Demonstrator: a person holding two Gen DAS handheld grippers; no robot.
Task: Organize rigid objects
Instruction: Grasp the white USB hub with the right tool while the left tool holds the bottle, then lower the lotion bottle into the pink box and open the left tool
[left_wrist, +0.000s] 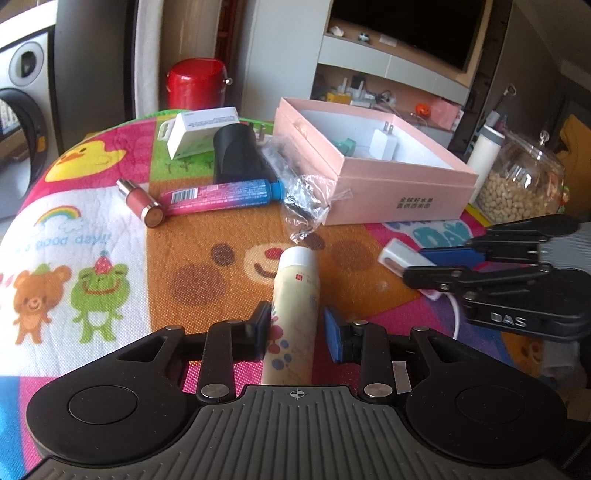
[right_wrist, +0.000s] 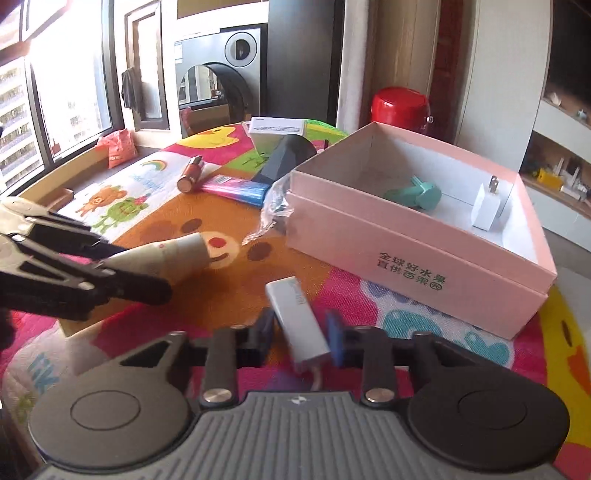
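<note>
My left gripper (left_wrist: 297, 330) is open around a cream tube with a white cap (left_wrist: 293, 306) lying on the cartoon mat; its left pad touches the tube and a gap shows on the right. The tube also shows in the right wrist view (right_wrist: 173, 254). My right gripper (right_wrist: 301, 334) is open around a small white power bank (right_wrist: 297, 319), which also shows in the left wrist view (left_wrist: 400, 256), with gaps at both pads. The open pink box (right_wrist: 417, 258) holds a white charger (right_wrist: 487, 206) and a teal object (right_wrist: 417, 194).
On the mat's far side lie a lipstick (left_wrist: 142, 201), a pink-blue tube (left_wrist: 221, 197), a black object (left_wrist: 240, 155), a white carton (left_wrist: 201, 129) and a clear plastic bag (left_wrist: 303, 195). A glass jar of beans (left_wrist: 524, 181) and a white bottle (left_wrist: 485, 155) stand by the box.
</note>
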